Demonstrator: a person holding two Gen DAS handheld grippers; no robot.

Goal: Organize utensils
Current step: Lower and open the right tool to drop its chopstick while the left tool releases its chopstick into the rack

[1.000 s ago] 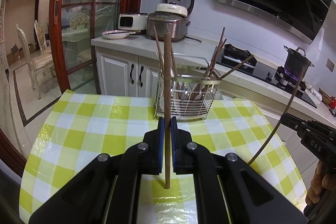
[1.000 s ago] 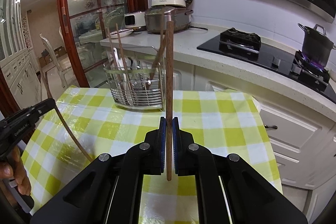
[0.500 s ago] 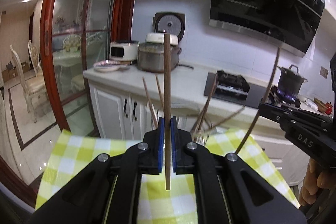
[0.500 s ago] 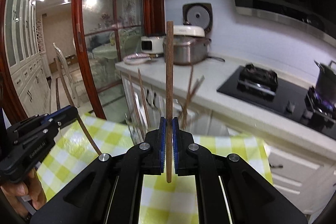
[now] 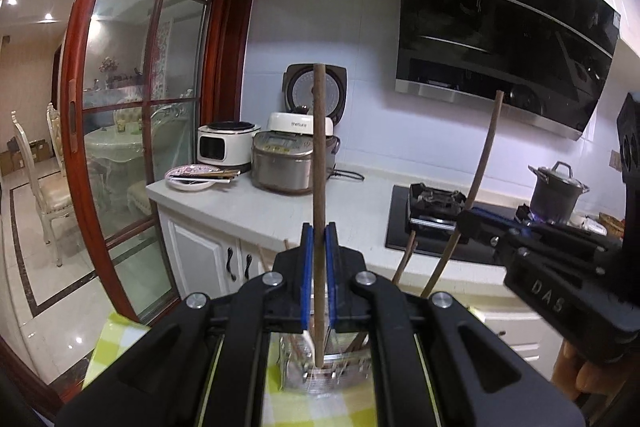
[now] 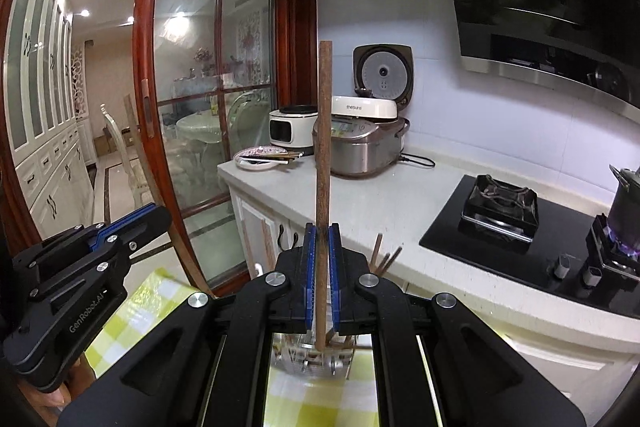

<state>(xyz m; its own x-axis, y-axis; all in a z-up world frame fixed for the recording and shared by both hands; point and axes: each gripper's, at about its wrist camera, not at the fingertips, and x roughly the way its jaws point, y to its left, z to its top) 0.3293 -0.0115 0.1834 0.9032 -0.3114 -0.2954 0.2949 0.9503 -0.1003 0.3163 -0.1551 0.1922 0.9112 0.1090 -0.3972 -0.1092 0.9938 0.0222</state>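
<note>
Left wrist: left gripper [image 5: 319, 239] clamps chopstick [image 5: 319, 163] upright above rack [image 5: 320, 373].

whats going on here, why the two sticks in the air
A person is tidying utensils with two handheld grippers. The left gripper is shut on a dark chopstick held upright, and the right gripper is shut on a reddish-brown chopstick the same way. Both hang above a metal utensil rack on the yellow checked tablecloth, which already holds several chopsticks. Neither stick is in the rack yet.
</note>
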